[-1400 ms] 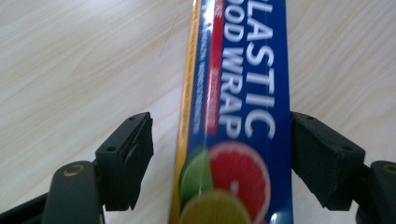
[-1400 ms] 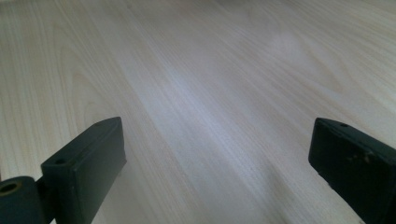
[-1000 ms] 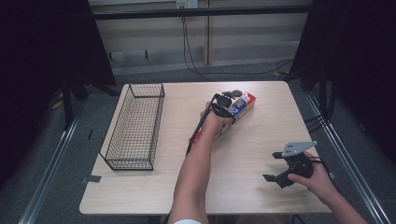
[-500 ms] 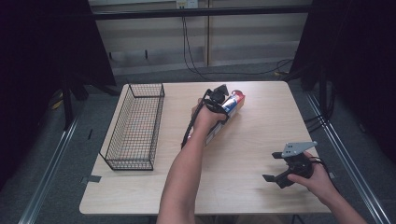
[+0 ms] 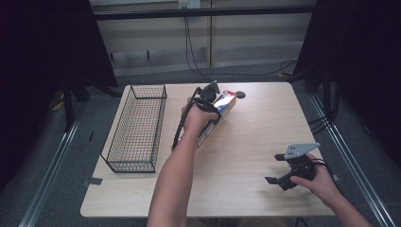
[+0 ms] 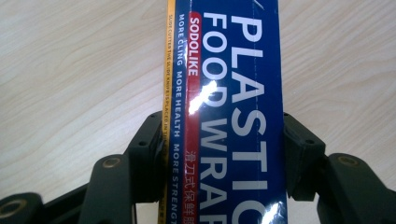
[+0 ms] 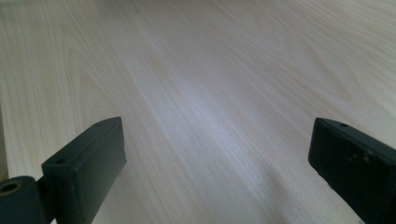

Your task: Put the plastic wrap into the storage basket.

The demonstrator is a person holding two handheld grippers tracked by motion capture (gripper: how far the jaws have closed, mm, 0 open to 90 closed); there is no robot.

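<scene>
The plastic wrap box (image 6: 229, 116) sat clamped between the two black jaws of the left hand-held gripper (image 5: 211, 97), upper centre of the high view, tilted above the counter (image 5: 255, 142), its far end close to the back edge. The wire basket (image 5: 137, 125) stood at left, near the box but apart from it, along the counter's left edge. The right hand-held gripper (image 5: 279, 177) rested at lower right with jaws spread wide on nothing; bare wood lay open between the two.
</scene>
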